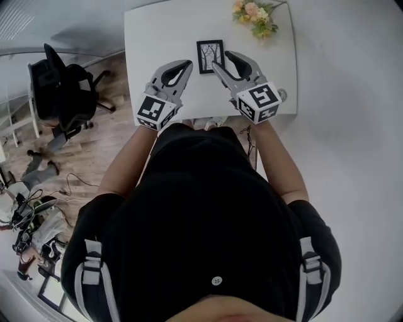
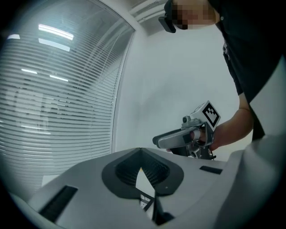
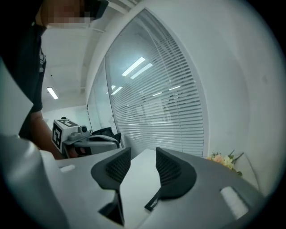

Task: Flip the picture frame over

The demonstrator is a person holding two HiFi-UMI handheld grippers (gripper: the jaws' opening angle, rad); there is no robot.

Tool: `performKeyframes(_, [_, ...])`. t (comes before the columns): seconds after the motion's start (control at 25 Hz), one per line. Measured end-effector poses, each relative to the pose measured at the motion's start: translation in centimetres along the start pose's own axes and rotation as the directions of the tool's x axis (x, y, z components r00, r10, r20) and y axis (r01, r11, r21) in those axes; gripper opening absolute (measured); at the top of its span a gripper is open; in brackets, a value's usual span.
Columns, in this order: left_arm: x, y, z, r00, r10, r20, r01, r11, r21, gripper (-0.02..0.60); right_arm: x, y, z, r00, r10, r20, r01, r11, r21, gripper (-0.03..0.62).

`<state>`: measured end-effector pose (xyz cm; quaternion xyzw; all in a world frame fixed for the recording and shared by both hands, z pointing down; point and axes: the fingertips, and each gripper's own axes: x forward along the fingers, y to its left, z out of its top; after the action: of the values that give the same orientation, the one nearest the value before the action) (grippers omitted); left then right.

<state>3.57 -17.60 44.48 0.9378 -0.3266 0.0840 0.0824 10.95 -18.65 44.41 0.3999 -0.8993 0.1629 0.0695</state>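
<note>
The picture frame (image 1: 210, 56) is small and black. It lies flat on the white table (image 1: 157, 31) with a tree drawing facing up, and neither gripper touches it. My left gripper (image 1: 187, 63) hovers just left of the frame. Its jaws meet at the tips with nothing held, as the left gripper view (image 2: 140, 151) shows. My right gripper (image 1: 220, 60) hovers over the frame's near right corner. Its jaws stand apart and empty in the right gripper view (image 3: 142, 154). A sliver of the frame (image 2: 144, 202) shows below the left jaws.
A bunch of flowers (image 1: 255, 16) lies at the table's far right corner and also shows as flowers (image 3: 223, 160) in the right gripper view. A black office chair (image 1: 60, 88) stands on the wooden floor to the left. Window blinds (image 3: 165, 112) lie beyond the table.
</note>
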Motion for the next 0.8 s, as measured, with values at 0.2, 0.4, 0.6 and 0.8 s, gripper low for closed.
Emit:
performKeyframes(0.2, [-0.8,-1.8,2.7,0.999,-0.031,0.042,0.030,0.999,0.041,0.005,-1.7,2.5,3.0,0.997,0.050,0.066,-0.045,0.996,-0.079,0.145])
performKeyframes(0.4, [-1.6,-2.7,5.6,0.992,-0.061,0.112,0.054,0.996,0.066,0.005,-3.0,4.0,5.6,0.990,0.071,0.119,-0.052,0.986,-0.155,0.085])
performKeyframes(0.6, [-0.8,-3.0,7.2,0.991,-0.057,0.122,0.044,0.993,0.112,0.005,-4.3,3.2,6.9,0.983,0.069,0.171,-0.037,0.983,-0.182,0.017])
performKeyframes(0.8, [-0.9,-3.3,10.0,0.982,-0.075,0.172,0.060,0.994,0.091,0.005,-4.8,3.4,8.7,0.978,0.058,0.202,-0.019,0.981,-0.193,0.009])
